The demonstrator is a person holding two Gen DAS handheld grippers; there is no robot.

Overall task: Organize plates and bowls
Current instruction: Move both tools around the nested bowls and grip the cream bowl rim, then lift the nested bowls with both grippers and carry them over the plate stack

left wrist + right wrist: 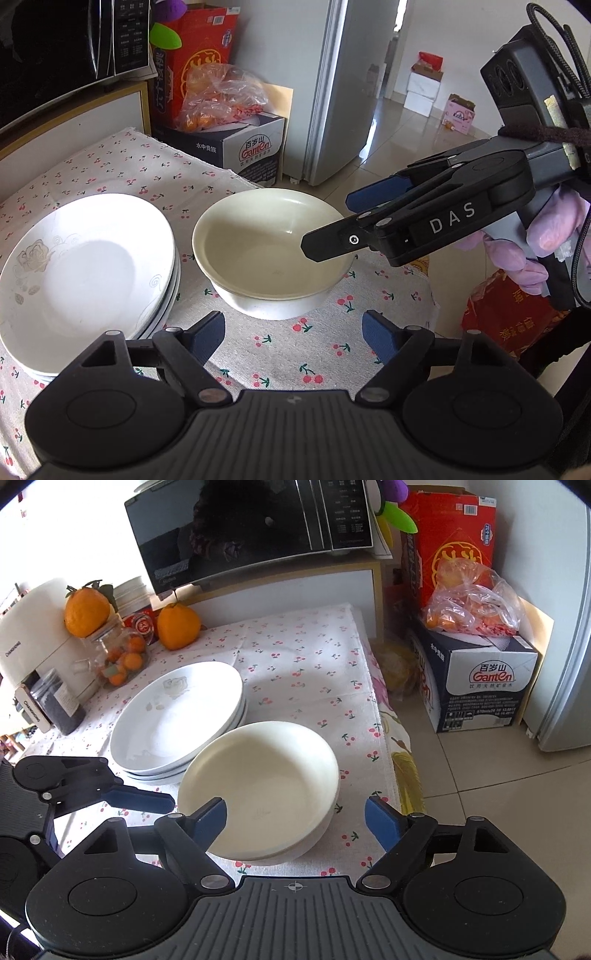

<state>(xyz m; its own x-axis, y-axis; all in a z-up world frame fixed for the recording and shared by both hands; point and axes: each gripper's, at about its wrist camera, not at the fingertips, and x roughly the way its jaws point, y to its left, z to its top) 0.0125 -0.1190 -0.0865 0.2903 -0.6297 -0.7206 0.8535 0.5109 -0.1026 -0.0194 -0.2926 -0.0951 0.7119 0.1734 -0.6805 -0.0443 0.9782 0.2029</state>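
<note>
A cream bowl [258, 258] [266, 786] stands upright on the cherry-print tablecloth [280, 354], close beside a stack of white plates [85, 273] [177, 720] with a rose print. My left gripper [293, 332] is open just short of the bowl's near side, with nothing between its pads. One of its fingers [147, 801] points at the bowl's left edge in the right wrist view. My right gripper [295, 810] [330, 225] is open and straddles the bowl's rim, one finger over the inside and one outside. Its pads do not touch the rim.
A microwave [251, 528] sits on a shelf behind the table. Oranges [177, 626], a jar [118, 657] and a dark container [61, 705] crowd the far left. The table edge [388, 738] drops to tiled floor, where boxes [476, 686] and a fridge [332, 92] stand. A gloved hand [554, 229] holds the right gripper.
</note>
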